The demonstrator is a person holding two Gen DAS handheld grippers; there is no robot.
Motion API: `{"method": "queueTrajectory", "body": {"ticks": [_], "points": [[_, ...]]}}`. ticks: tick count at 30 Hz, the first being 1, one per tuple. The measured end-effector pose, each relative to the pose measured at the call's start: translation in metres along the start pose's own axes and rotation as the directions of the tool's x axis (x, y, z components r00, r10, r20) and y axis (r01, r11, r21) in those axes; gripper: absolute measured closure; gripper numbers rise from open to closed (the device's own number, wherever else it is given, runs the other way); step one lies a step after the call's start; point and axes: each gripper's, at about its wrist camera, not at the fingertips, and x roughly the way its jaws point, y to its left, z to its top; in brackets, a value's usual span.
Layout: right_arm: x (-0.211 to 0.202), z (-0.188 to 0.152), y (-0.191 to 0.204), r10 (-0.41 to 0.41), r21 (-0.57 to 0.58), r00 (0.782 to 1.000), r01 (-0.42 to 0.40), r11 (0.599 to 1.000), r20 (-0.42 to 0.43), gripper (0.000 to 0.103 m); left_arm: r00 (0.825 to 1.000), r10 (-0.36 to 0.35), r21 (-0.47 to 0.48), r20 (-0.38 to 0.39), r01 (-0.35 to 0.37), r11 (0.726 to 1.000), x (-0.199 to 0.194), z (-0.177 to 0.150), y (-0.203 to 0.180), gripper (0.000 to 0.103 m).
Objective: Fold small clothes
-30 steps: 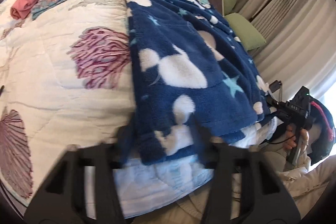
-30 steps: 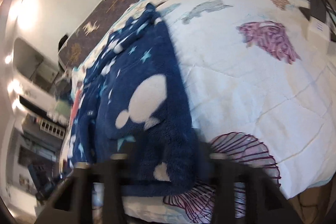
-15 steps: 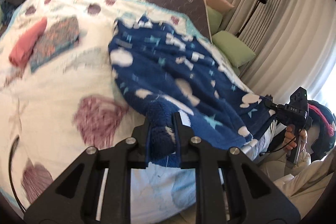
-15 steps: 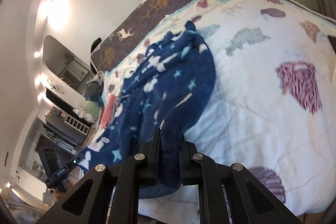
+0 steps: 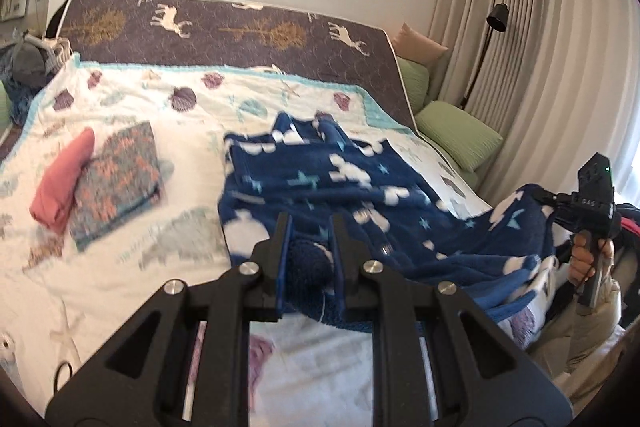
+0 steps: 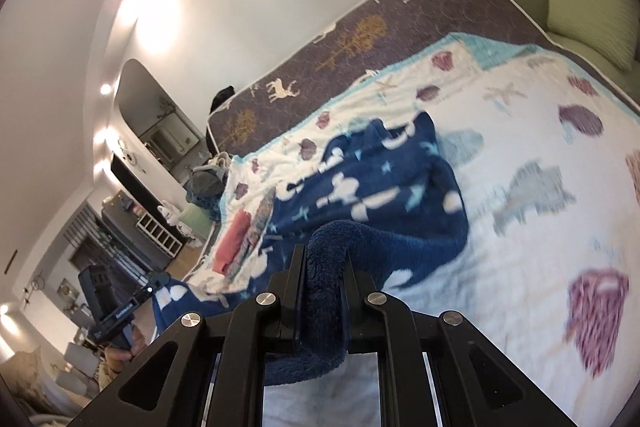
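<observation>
Between the fingers (image 5: 282,259) of the left gripper (image 5: 310,259), a bunched fold of a dark blue fleece garment (image 5: 340,187) was pinched, the fabric filling the narrow gap. From that grip, the garment was seen spreading away toward 12 o'clock over the bed, its white blobs and pale stars blurred. Toward 3 o'clock in the left wrist view, another edge of the same garment was held up off the bed by the right gripper (image 5: 550,205), whose handle was gripped by a hand (image 5: 586,259).

In the right wrist view, the fingers (image 6: 298,287) of that right gripper (image 6: 324,287) were pressed onto a thick roll of the blue fleece (image 6: 400,187), which arched up out of them and trailed toward 12 o'clock. At about 8 o'clock there, the left gripper (image 6: 156,281) was seen holding the garment's far corner clear of the bed.

Under the garment lay a white quilt (image 5: 168,267) printed with shells and starfish. At 9 o'clock in the left wrist view, a rolled pink cloth (image 5: 62,183) was lying against a folded patterned cloth (image 5: 118,171). Beyond the quilt, a dark cover with deer (image 5: 240,31) was visible, and green cushions (image 5: 458,133) and curtains (image 5: 540,47) were seen toward 2 o'clock.
</observation>
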Motion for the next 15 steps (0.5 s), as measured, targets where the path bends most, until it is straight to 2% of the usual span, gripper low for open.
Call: {"method": "queueTrajectory", "body": {"ticks": [8, 11, 15], "points": [[0.032, 0.057, -0.001, -0.009, -0.060, 0.998, 0.012, 0.998, 0.063, 0.091, 0.992, 0.077, 0.032, 0.101, -0.080, 0.996, 0.039, 0.049, 0.008, 0.083], [0.054, 0.078, -0.007, -0.023, -0.058, 0.997, 0.027, 0.998, 0.073, 0.091, 0.985, 0.117, 0.045, 0.128, -0.124, 0.991, 0.055, 0.065, 0.011, 0.095], [0.083, 0.100, -0.017, -0.044, -0.052, 0.996, 0.048, 0.997, 0.076, 0.091, 0.983, 0.106, -0.004, 0.150, -0.106, 0.994, 0.082, 0.085, 0.030, 0.095]]}}
